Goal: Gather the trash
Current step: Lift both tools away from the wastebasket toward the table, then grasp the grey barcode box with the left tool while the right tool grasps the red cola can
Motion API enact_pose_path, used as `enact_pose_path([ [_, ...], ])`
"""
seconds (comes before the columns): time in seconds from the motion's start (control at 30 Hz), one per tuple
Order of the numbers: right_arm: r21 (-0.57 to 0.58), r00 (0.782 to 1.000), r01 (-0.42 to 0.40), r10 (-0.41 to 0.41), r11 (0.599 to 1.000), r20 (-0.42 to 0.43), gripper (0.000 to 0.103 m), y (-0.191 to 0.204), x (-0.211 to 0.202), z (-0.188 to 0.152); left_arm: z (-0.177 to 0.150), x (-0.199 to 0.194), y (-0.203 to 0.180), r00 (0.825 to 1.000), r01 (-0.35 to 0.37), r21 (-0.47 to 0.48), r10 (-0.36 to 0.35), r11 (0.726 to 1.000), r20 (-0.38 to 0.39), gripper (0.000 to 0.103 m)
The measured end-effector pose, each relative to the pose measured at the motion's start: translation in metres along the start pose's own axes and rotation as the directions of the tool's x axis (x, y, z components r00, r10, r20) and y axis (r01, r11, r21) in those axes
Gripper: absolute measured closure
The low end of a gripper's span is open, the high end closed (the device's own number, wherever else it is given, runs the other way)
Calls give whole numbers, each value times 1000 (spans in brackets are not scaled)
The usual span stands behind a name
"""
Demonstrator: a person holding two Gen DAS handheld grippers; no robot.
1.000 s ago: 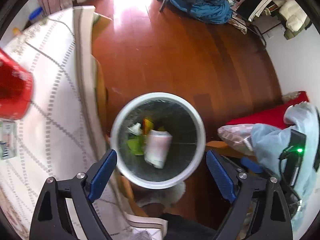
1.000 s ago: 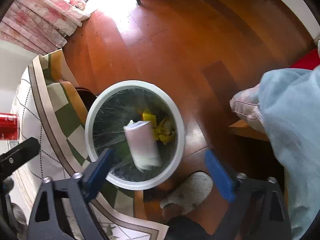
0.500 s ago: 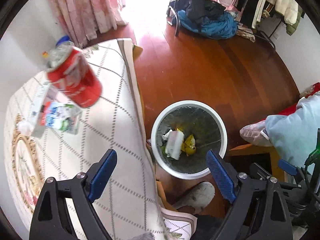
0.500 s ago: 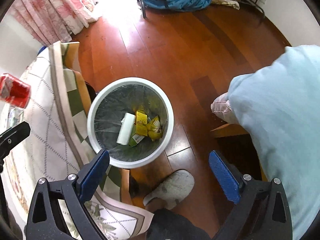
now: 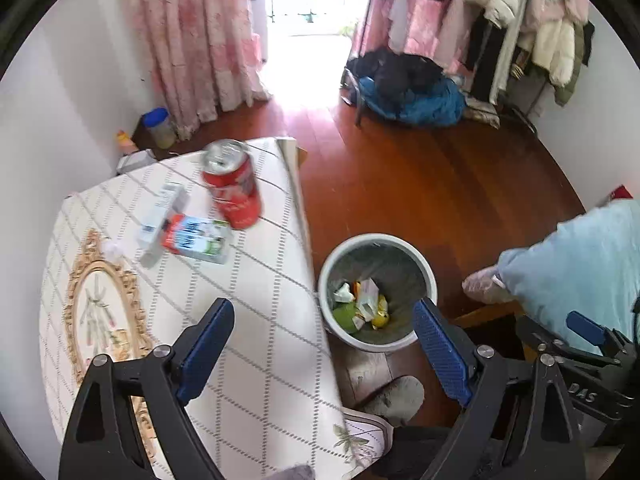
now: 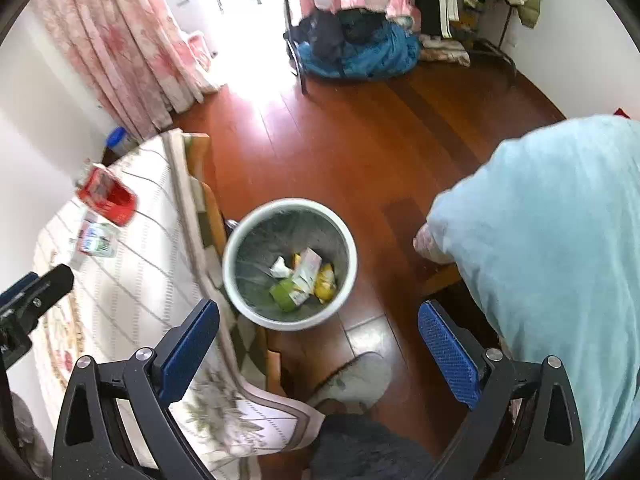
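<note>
A white trash bin (image 5: 424,264) (image 6: 348,236) stands on the wood floor beside the table and holds several scraps, among them a pale carton (image 6: 306,270). On the table (image 5: 256,304) stand a red soda can (image 5: 234,188) (image 6: 106,194), a red-and-blue drink carton (image 5: 196,238) lying flat, and a white box (image 5: 162,212). My left gripper (image 5: 324,344) is open and empty, above the table edge and bin. My right gripper (image 6: 318,344) is open and empty, above the bin's near side.
A crumpled white scrap (image 5: 112,248) lies on the table. A slippered foot (image 6: 352,378) is on the floor by the bin. A light-blue sleeve (image 6: 552,248) fills the right. A blue clothes heap (image 5: 412,92), curtains (image 5: 192,40) and a jar (image 5: 158,128) are farther off.
Both grippers have risen and drawn back from over the bin. The pale carton now lies among the scraps in the bin. The can and cartons on the table have come into view.
</note>
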State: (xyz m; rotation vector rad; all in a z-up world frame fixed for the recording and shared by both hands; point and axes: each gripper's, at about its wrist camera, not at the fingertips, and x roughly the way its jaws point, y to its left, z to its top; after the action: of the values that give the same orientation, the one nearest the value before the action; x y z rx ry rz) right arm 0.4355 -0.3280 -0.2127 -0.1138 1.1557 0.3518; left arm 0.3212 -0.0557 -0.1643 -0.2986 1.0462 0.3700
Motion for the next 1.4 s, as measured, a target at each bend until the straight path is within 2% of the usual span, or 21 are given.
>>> enact_pose_path([
  [0.13, -26, 998, -44, 45, 999, 36, 2, 27, -27, 7, -3, -17, 34, 999, -35, -52, 36, 998, 28, 12],
  [0.3, -104, 993, -109, 113, 989, 28, 2, 85, -29, 14, -14, -11, 105, 989, -141, -156, 147, 978, 31, 12],
  [0.4, -158, 988, -153, 156, 975, 6, 2, 129, -12, 19, -18, 5, 147, 978, -202, -205, 207, 958, 0, 11],
  [0.43, -177, 984, -175, 177, 969, 1, 2, 145, -6, 21, -17, 13, 166, 973, -229, -224, 231, 947, -16, 8],
  [0.47, -198, 983, -182, 185, 963, -4, 2, 160, 3, 23, -16, 19, 178, 968, -248, -233, 248, 940, -29, 0],
  [0.7, -265, 977, -200, 211, 943, 14, 2, 261, 80, 54, 7, 71, 255, 914, -407, -234, 395, 883, -95, 0],
  [0.8, -263, 977, -199, 211, 944, 21, 2, 291, 108, 69, 20, 92, 271, 900, -436, -209, 420, 875, -117, 0],
  [0.9, -274, 980, -183, 199, 944, 31, 2, 318, 135, 85, 30, 111, 279, 899, -436, -185, 416, 881, -138, 0],
  [1.0, -258, 980, -188, 198, 948, 15, 2, 330, 154, 96, 40, 128, 278, 912, -403, -159, 381, 901, -153, 0],
  [1.03, -248, 980, -192, 199, 950, 3, 3, 332, 163, 99, 44, 134, 275, 922, -377, -149, 355, 914, -155, 0],
  [1.1, -242, 980, -193, 197, 951, -6, 29, 333, 172, 103, 49, 143, 268, 933, -340, -124, 317, 932, -172, 0],
  [1.13, -238, 981, -187, 193, 953, 2, 31, 332, 173, 105, 52, 146, 264, 940, -315, -113, 293, 942, -175, 0],
  [1.23, -209, 982, -183, 186, 961, -3, 32, 320, 173, 112, 65, 163, 249, 956, -232, -67, 215, 970, -202, 1],
  [1.33, -189, 987, -156, 158, 969, -4, 32, 306, 171, 118, 80, 183, 237, 960, -173, -35, 160, 984, -231, 1],
  [1.37, -189, 988, -151, 153, 970, -8, 32, 302, 170, 120, 85, 187, 236, 963, -150, -45, 135, 988, -231, 3],
  [1.4, -191, 990, -143, 144, 971, -8, 32, 299, 170, 121, 89, 192, 234, 960, -150, -45, 135, 988, -245, 7],
])
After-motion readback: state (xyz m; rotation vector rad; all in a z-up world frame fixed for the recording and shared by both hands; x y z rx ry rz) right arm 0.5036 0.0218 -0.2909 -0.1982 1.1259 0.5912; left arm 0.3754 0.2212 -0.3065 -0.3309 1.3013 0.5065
